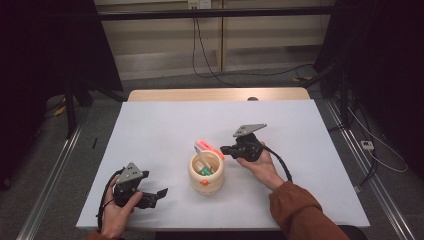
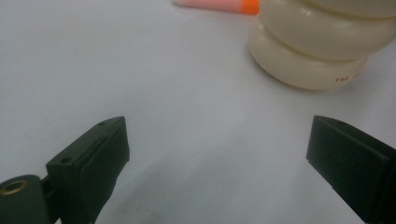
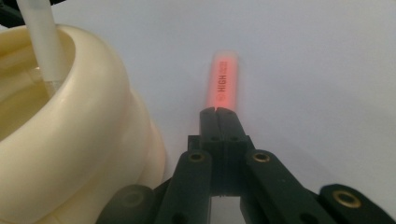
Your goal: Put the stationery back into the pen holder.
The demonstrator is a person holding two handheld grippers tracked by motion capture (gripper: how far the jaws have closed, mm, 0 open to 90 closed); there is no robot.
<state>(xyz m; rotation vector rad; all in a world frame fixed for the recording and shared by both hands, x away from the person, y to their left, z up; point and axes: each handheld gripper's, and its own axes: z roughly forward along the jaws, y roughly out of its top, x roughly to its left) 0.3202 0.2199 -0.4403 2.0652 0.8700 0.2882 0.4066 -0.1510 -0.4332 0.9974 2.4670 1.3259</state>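
1. Worktop (image 1: 150,130): white sheet, everything sits on its near half.
2. Cream ribbed pot (image 1: 205,172): at centre, upright, with a white stick and green items inside.
3. My right gripper (image 1: 223,149): at 1 o'clock from the pot, just beside its rim, pointing toward 9 o'clock. Jaws together with no gap in the right gripper view; whether they pinch the marker's end, I can't tell.
4. My left gripper (image 1: 161,193): at 8 o'clock from the pot, well apart from it, jaws wide apart over bare worktop.
5. Pink highlighter marker (image 3: 224,81): lies flat at the pot's 12 o'clock, its near end at my right jaw tips.
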